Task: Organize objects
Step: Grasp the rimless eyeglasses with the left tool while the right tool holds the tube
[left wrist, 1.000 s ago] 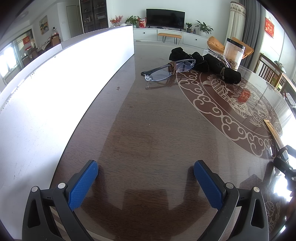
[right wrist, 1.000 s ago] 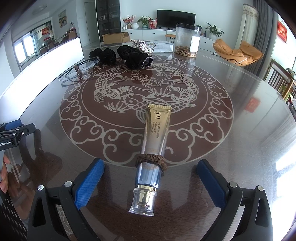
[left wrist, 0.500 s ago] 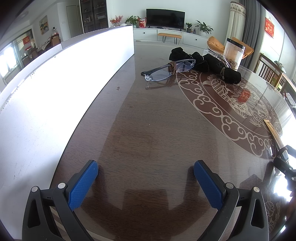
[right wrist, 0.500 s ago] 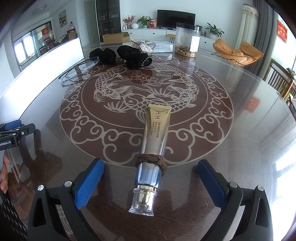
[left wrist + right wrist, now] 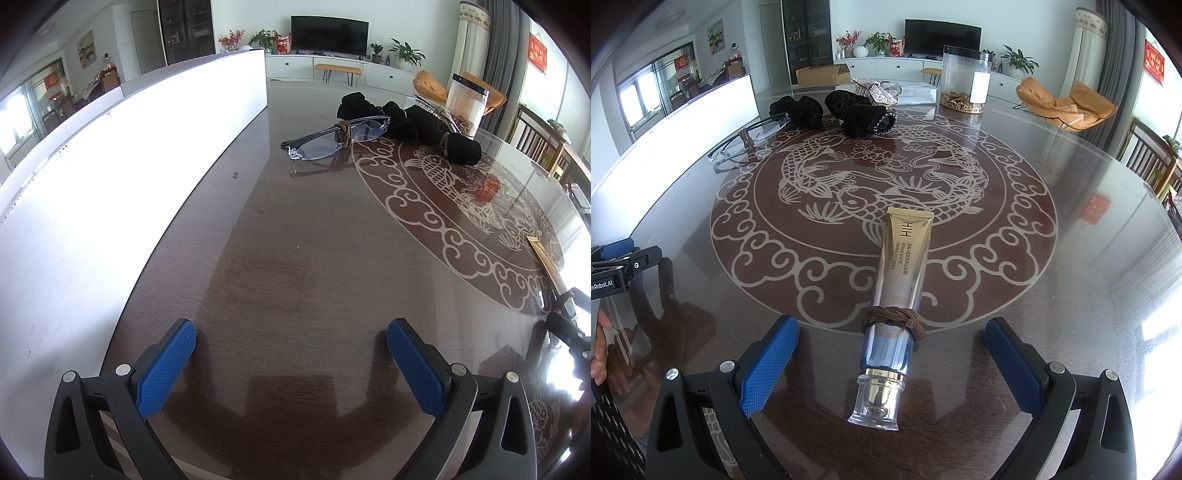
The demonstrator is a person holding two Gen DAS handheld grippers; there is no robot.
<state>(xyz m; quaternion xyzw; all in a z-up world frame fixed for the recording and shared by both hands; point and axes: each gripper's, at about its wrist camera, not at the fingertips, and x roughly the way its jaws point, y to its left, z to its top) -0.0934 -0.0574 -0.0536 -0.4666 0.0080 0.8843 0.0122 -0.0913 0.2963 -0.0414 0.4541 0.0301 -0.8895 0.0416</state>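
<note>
From the left wrist, the gold cream tube [image 5: 546, 260] is mostly cut off. Left tongs [image 5: 291, 341] gape wide, empty; right tongs [image 5: 892, 341] spread wide astride the tube's cap [image 5: 877, 400], untouching.

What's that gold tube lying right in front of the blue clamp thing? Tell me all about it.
The cream tube lies flat on the glass tabletop, gold at its crimped end, shading to silvery blue near a clear cap that points toward the camera. A brown braided band loops around it. The right gripper straddles its cap end, jaws open, not touching.
</note>
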